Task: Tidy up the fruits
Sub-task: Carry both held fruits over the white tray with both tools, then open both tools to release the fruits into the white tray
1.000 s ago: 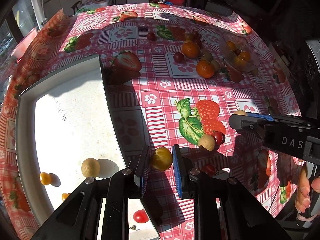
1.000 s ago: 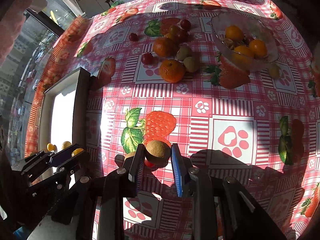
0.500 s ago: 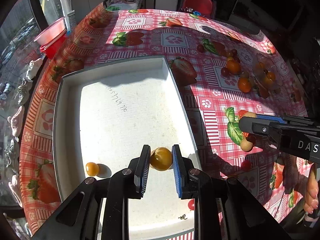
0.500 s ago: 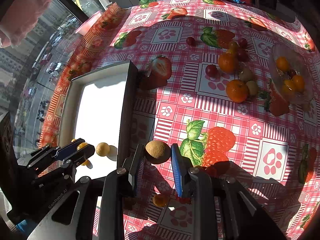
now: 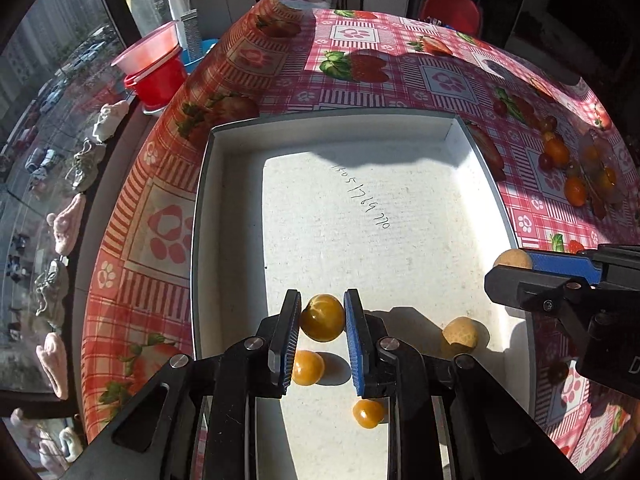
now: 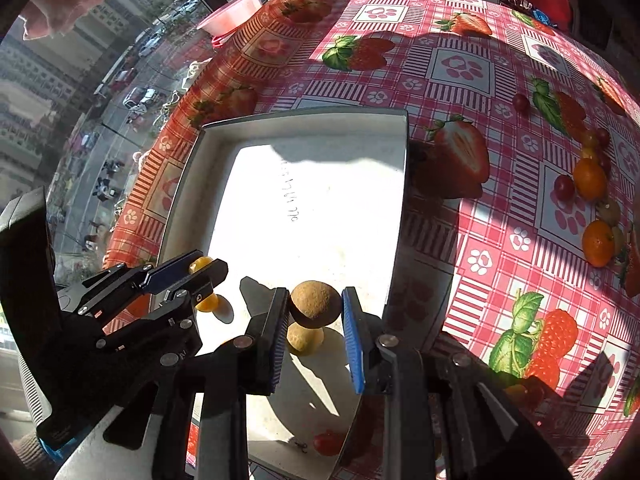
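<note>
Over the white tray [image 5: 224,240] on the desk [image 5: 440,76], the left tongs [image 5: 322,320] clench a yellow fruit [image 5: 322,317], while the right tongs [image 6: 315,312] clench a brown fruit [image 6: 315,304], other small fruits lying below

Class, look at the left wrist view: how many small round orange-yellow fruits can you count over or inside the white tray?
3. One orange-yellow fruit is held between the left gripper fingers above the white tray; one lies below it; one lies nearer the camera. More may hide beneath the gripper.
</note>
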Available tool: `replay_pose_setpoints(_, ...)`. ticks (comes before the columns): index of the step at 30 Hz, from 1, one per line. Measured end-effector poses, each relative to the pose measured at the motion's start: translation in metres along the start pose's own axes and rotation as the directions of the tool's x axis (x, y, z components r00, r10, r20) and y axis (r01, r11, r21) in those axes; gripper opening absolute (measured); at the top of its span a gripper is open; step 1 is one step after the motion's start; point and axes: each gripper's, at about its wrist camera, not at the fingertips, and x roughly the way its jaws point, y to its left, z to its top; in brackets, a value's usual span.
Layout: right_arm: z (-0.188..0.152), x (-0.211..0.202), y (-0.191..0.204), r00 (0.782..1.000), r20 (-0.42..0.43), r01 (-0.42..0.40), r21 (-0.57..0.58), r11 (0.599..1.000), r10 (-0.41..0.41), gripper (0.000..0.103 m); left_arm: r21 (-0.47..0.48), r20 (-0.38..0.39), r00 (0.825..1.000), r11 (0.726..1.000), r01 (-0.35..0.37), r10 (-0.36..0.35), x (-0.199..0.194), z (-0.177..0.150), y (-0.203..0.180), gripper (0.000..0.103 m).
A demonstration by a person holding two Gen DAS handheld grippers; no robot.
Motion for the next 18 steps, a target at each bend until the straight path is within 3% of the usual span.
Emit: replay_pose_setpoints(18,0.002,0.044,0.01,0.993,-0.073,0.083,-0.07,0.994,-0.089,0.029,0.042,-0.042,0.999,0.999,-0.016,0.017,0.017,-0.012,-0.003,0.024)
